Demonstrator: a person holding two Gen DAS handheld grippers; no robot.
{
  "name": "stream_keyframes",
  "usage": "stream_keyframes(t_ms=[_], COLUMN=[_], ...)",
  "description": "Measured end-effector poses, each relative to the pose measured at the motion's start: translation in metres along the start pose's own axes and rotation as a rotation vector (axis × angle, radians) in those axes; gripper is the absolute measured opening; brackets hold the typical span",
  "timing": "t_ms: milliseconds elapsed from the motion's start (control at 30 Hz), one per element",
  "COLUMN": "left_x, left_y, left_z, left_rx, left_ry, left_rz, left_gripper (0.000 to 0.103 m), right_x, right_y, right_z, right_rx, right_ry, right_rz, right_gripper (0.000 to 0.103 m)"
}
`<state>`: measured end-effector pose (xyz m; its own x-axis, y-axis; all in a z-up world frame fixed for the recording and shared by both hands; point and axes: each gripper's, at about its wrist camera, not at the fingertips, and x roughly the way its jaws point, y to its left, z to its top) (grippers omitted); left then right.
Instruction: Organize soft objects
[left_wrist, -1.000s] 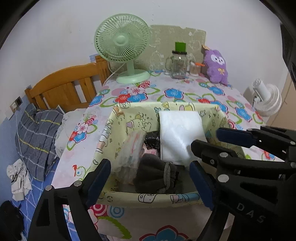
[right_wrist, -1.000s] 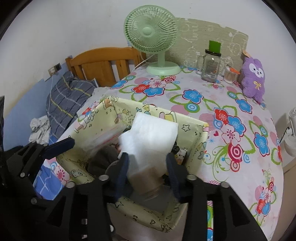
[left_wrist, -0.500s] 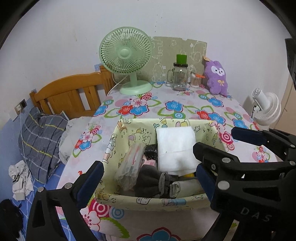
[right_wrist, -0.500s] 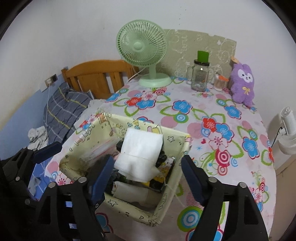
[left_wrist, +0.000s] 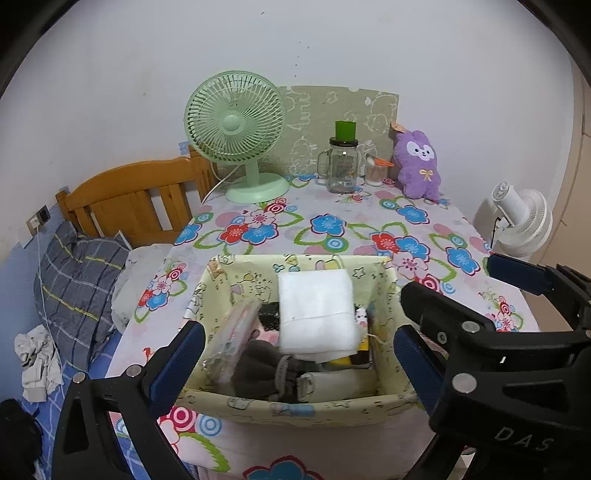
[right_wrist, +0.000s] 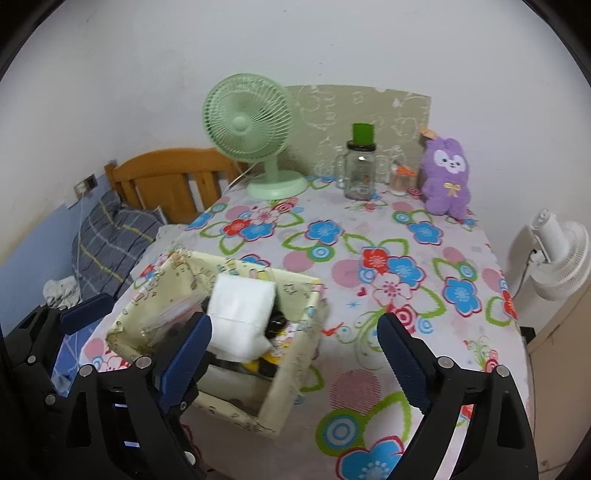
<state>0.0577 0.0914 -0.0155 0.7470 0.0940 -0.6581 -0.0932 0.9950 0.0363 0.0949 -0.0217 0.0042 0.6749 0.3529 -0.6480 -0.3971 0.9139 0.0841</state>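
A yellow cartoon-print fabric basket sits at the table's near edge. On top of its contents lies a white folded soft pack. Beside it are a clear plastic pouch and a dark grey knitted item. A purple plush toy stands at the table's far right. My left gripper is open and empty, its fingers on either side of the basket front. My right gripper is open and empty, above the basket's right side.
A green desk fan, a glass jar with a green lid and a small cotton-swab jar stand at the table's back. A white fan stands right of the table. A bed with a wooden headboard is left.
My right gripper has let go of the white pack, opened wide and pulled back to the right. The pack now lies in the basket. My left gripper has drawn back a little.
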Motion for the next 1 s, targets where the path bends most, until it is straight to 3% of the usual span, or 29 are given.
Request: stream_keyframes(t_ms=[633, 1000], left_x=[-0.022, -0.044], left_y=[-0.052, -0.079], left_z=[0.013, 0.012], left_rx=[0.033, 0.056], left_ry=[-0.069, -0.128], left_rz=[-0.009, -0.020], left_gripper=[0.103, 0.103], right_x=[-0.049, -0.086], right_y=[-0.063, -0.087], right_z=[-0.013, -0.025], right_rx=[0.145, 0.164], right_ry=[-0.103, -0.211], right_rz=[-0.111, -0.196], right_gripper=[0.097, 0.102])
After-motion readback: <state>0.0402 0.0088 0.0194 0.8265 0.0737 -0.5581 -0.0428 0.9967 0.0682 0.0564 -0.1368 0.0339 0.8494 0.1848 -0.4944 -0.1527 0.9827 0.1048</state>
